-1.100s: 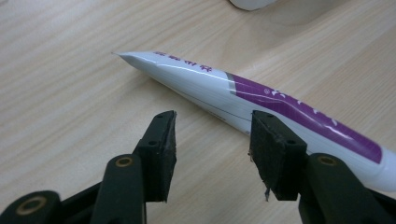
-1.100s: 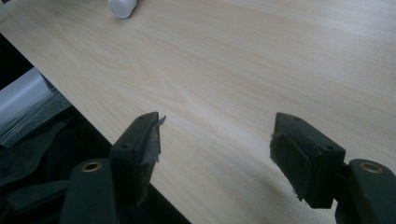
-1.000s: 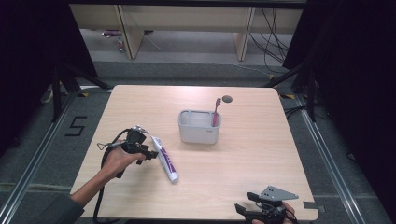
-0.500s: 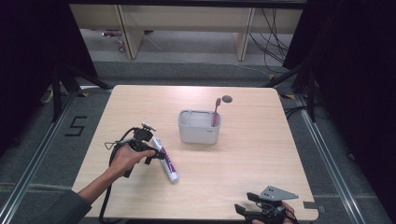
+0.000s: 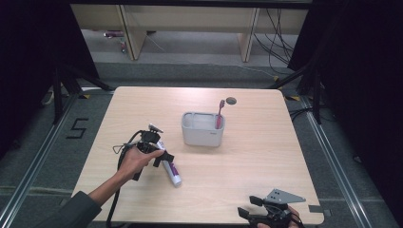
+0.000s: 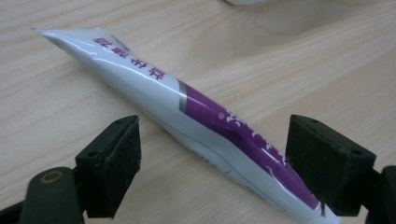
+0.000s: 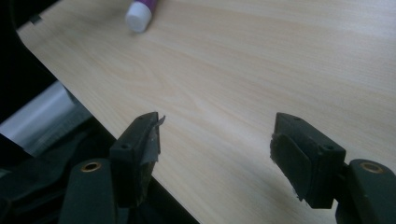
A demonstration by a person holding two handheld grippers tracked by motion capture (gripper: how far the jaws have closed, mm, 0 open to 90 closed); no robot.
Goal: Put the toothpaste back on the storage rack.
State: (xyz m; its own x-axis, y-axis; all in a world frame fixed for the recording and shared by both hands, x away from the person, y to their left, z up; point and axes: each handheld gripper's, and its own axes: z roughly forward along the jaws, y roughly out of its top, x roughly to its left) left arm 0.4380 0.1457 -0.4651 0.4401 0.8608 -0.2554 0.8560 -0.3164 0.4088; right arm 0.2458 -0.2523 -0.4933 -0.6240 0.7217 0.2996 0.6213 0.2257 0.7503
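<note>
A white and purple toothpaste tube (image 5: 169,167) lies flat on the wooden table (image 5: 256,147), left of centre. My left gripper (image 5: 159,153) hovers right over it, open. In the left gripper view the tube (image 6: 196,119) runs diagonally between the two black jaws, which stand apart on either side of it, and my left gripper (image 6: 219,161) is not touching it. A grey tub (image 5: 202,128) holds a red toothbrush (image 5: 219,113) upright at its right end. My right gripper (image 5: 254,209) rests at the table's front edge, open with nothing between its jaws (image 7: 222,144). The tube's white cap (image 7: 139,17) shows far off.
A small dark round hole (image 5: 231,100) sits in the table behind the tub. The table's front edge (image 7: 93,116) drops away to a dark floor close to my right gripper. Shelving and cables stand beyond the table's far side.
My left gripper has moved right and forward across the table, from beside the tube's flat end to over its middle, jaws straddling it. The right gripper has stayed put.
</note>
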